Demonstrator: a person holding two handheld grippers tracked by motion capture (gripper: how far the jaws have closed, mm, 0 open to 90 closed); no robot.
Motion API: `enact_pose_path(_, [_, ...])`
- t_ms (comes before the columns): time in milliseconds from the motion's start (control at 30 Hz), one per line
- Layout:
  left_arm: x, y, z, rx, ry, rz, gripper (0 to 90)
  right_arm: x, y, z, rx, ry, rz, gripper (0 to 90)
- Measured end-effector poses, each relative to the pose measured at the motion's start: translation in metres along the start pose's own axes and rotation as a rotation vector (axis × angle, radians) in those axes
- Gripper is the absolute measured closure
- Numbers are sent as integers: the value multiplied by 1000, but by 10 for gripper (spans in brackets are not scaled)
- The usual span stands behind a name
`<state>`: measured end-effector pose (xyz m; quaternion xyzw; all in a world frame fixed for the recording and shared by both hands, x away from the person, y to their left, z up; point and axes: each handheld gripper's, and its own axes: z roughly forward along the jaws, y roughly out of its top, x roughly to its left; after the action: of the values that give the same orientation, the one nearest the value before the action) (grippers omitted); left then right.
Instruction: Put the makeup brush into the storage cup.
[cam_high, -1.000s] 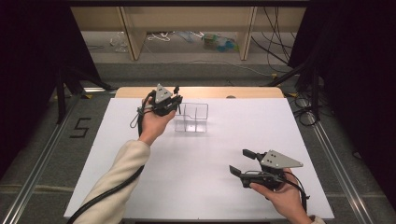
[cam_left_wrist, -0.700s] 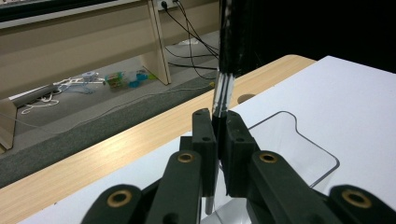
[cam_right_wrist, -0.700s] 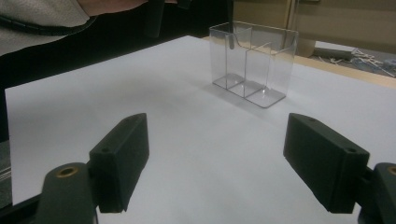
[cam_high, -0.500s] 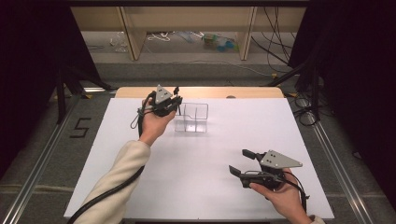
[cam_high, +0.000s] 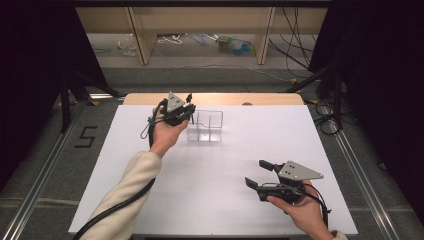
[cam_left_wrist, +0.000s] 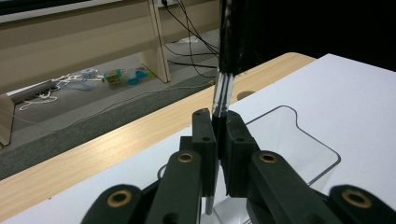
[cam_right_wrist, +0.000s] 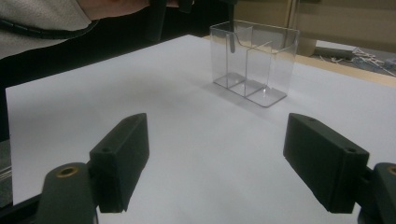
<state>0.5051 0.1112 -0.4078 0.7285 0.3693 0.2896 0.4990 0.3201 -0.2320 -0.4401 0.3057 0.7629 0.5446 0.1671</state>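
**Ana:** Clear plastic, that holder (cam_high: 206, 126). In the high view it stands upright on the white table (cam_high: 240, 165), toward twelve o'clock, a little left of the middle. A partition splits it into two compartments, as the right gripper view (cam_right_wrist: 254, 60) shows.

**Ben:** And the left gripper (cam_high: 186, 111)?

**Ana:** It sits at about nine o'clock from the holder, just beside its left end. Its jaws are pressed together on a thin dark pen (cam_left_wrist: 227, 70). In the left gripper view the pen runs upright between the pads, black above with a silvery band just over them, and a slim metal tip comes out below.

**Ben:** Is the tip inside a compartment?

**Ana:** It hangs over the holder's near wall (cam_left_wrist: 285, 135), but I cannot tell whether it is inside the rim or just above it.

**Ben:** The right gripper (cam_high: 261, 174)?

**Ana:** Down at five o'clock on the table, well apart from the holder. Its jaws stand wide apart with nothing between them. In the right gripper view the two black pads frame bare white table, and the holder stands farther off at about one o'clock.

**Ben:** Anything else up there?

**Ana:** A pale sleeve (cam_right_wrist: 42, 21) at eleven o'clock in that same view.
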Motion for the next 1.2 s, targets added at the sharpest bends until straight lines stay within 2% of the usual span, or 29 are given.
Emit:
enact_pose_path(67, [0,0,0,0,0,-1,855,0,0,0,-1,1,-1,237])
enact_pose_path(133, [0,-1,0,-1,1,-2,855,0,-1,4,-42,18,11,237])
enact_pose_path(333, [-1,-2,1,-1,0,-4,855,0,-1,3,-41,14,9,237])
enact_pose_path(367, [-1,-2,1,-1,-1,-7,855,-1,-1,4,-57,2,-17,237])
enact_pose_path(400, [-1,-2,1,-1,0,-7,855,-1,-1,4,-56,2,-17,237])
enact_pose_path(433, [0,-2,1,-1,2,-7,855,0,-1,3,-41,15,12,237])
enact_pose_path(500, [-1,-3,1,1,2,-9,855,0,-1,3,-42,14,9,237])
enact_pose_path(533, [-1,-3,1,1,2,-10,855,-1,-1,4,-57,2,-17,237])
enact_pose_path(567, [-1,-3,1,1,3,-11,855,0,-1,3,-41,15,10,237])
enact_pose_path(733, [0,-3,1,2,1,-14,855,0,-1,4,-42,19,10,237])
enact_pose_path(767, [0,-3,1,3,2,-12,855,0,0,0,1,1,-1,237])
enact_pose_path(800, [0,-4,1,4,2,-12,855,0,-1,1,-16,9,0,237])
enact_pose_path(833, [0,-4,1,4,3,-13,855,0,0,0,1,2,-2,237])
enact_pose_path(933, [0,-5,1,5,4,-16,855,0,0,0,1,2,-1,237])
enact_pose_path(1000, [0,-5,1,5,3,-16,854,0,-1,1,-16,9,0,237])
enact_pose_path(1200, [0,-6,2,10,1,-22,854,0,-1,2,-15,8,-2,237])
